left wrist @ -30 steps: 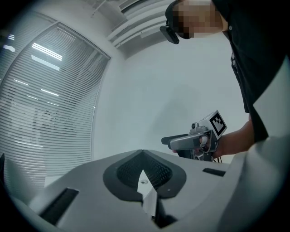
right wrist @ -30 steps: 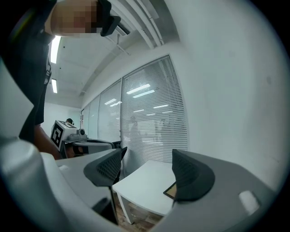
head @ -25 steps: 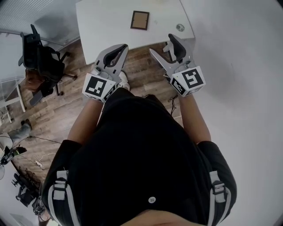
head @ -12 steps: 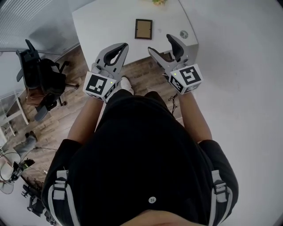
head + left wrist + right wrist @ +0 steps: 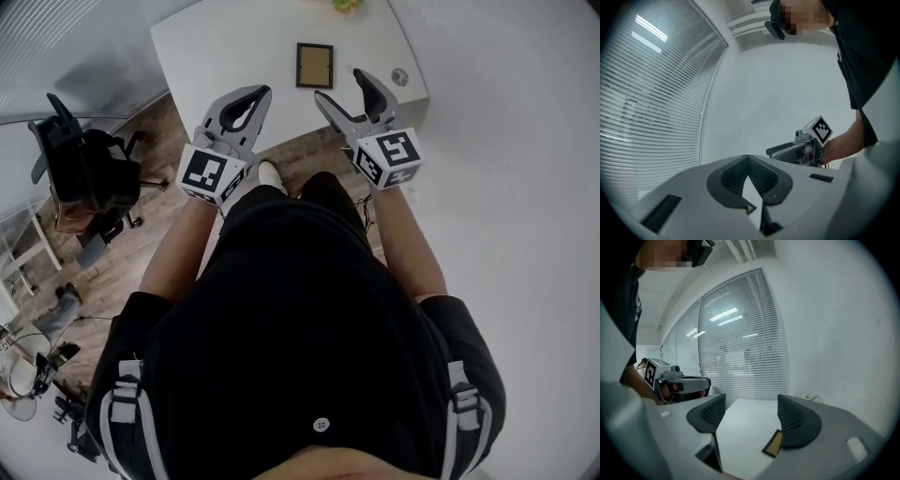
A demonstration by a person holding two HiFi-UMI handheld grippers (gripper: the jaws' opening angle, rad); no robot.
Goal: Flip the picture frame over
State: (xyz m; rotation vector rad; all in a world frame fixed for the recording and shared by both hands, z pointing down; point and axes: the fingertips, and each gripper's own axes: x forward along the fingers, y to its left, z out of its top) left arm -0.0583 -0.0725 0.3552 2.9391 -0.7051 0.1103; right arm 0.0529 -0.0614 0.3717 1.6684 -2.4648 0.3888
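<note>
A small dark picture frame (image 5: 314,65) with a brown panel facing up lies flat on the white table (image 5: 225,56), near its front edge. My right gripper (image 5: 342,86) is open just short of the frame and slightly right of it, with nothing between its fingers. In the right gripper view the frame (image 5: 773,443) peeks out beside the right finger (image 5: 797,420). My left gripper (image 5: 263,92) is shut and empty over the table's front edge, left of the frame. Its closed tips (image 5: 748,157) point at a bare wall.
A small round disc (image 5: 400,76) sits at the table's right corner, and a yellow-green object (image 5: 345,5) at the far edge. A black office chair (image 5: 84,169) stands on the wooden floor to the left. Window blinds (image 5: 740,352) lie beyond the table.
Both grippers and the head have moved forward towards the table. The frame now lies closer to the right gripper's tips. Jaw states are unchanged.
</note>
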